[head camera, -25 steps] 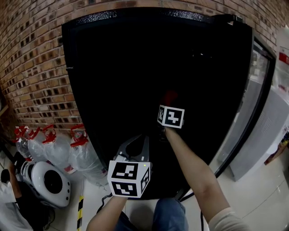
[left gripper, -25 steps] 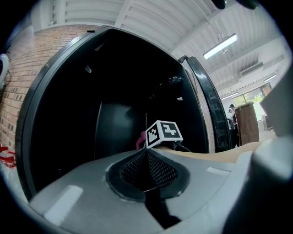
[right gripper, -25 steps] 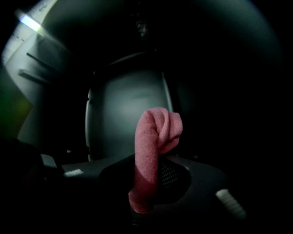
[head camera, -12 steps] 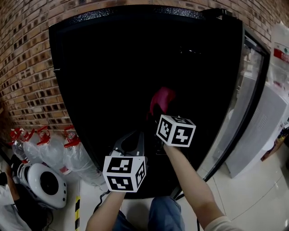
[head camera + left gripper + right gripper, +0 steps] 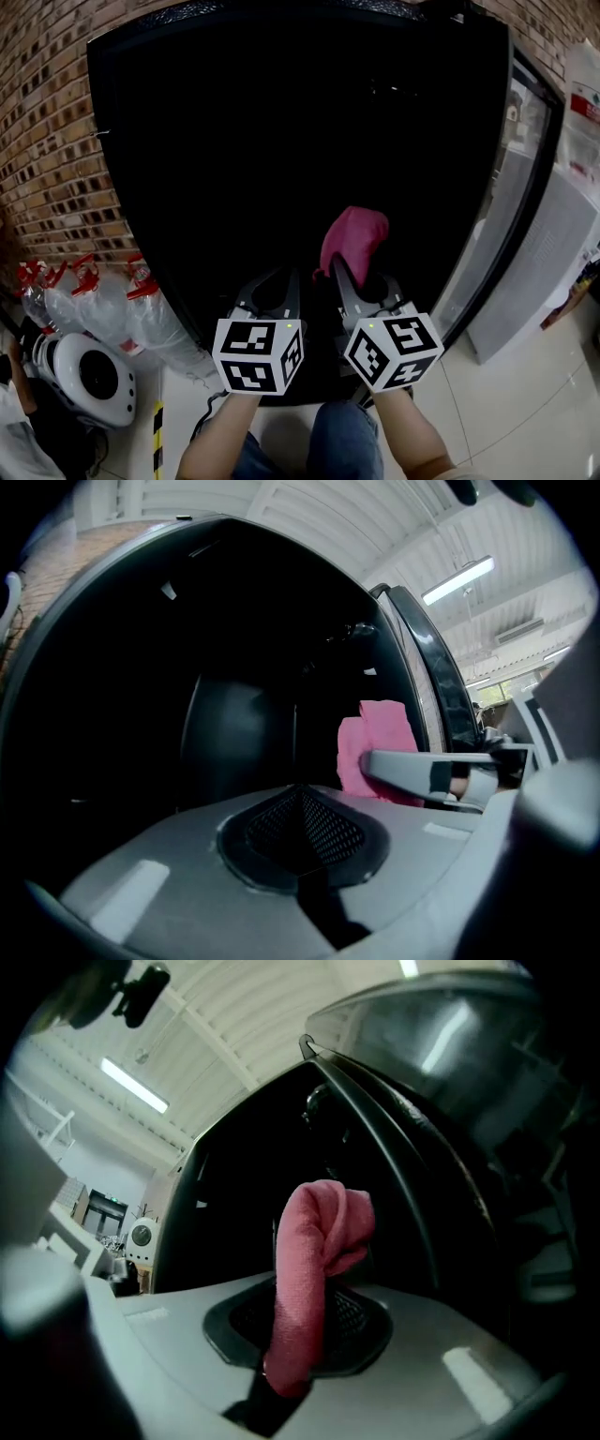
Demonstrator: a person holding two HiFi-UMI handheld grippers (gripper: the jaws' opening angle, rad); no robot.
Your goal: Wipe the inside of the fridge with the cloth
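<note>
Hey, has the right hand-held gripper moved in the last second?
Yes. The right hand-held gripper, shut on the cloth, has drawn back from deep in the fridge toward its front edge, beside the left hand-held gripper.

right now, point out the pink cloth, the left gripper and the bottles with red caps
pink cloth [image 5: 354,236]: head view, on its bunched upper part
left gripper [image 5: 279,281]: head view, midway between its fingertips
bottles with red caps [image 5: 98,309]: head view, on the clear body of one bottle

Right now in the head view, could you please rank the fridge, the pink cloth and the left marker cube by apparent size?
1. fridge, by far.
2. pink cloth and left marker cube look alike; cube nearer the camera, so unranked.
</note>
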